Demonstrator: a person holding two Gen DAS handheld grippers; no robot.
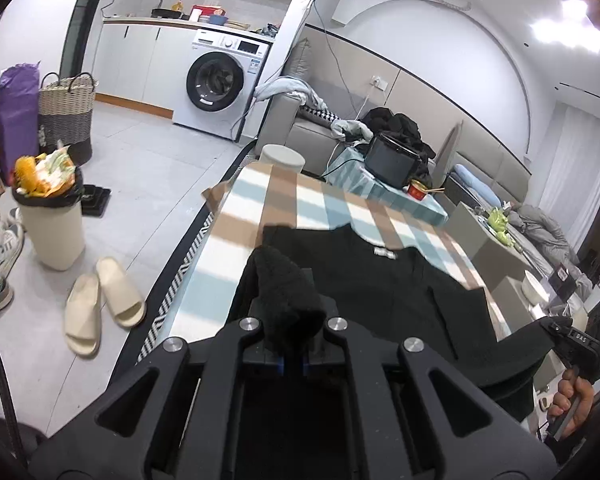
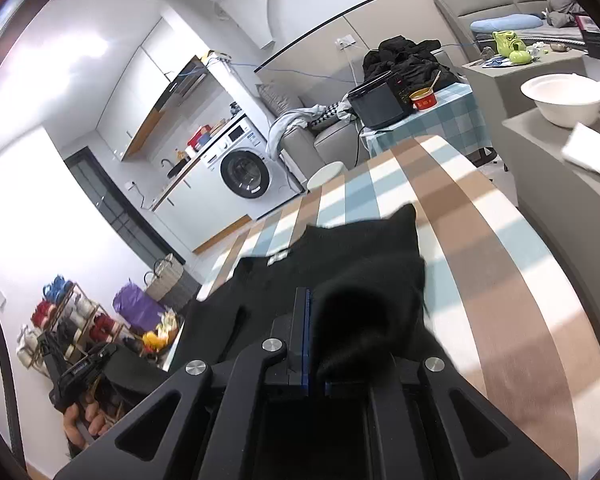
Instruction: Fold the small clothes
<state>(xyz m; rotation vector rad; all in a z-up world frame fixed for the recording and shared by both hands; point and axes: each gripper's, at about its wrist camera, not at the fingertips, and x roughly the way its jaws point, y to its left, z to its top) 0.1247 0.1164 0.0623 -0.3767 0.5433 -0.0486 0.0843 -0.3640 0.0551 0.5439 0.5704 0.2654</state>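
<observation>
Fabric bunches between both clamped pairs of jaws — the left gripper (image 1: 293,320) and right gripper (image 2: 320,344) each pinch the black garment (image 1: 380,284) spread on the checked table (image 1: 236,236) near its front edge. Only the left wrist view shows slippers (image 1: 102,304) (cream) on the floor — the right shows a white bowl (image 2: 562,98).

Only "DAS" reads, in pale letters on the right gripper (image 1: 580,338); the black garment's white neck label (image 1: 384,253) is illegible
</observation>
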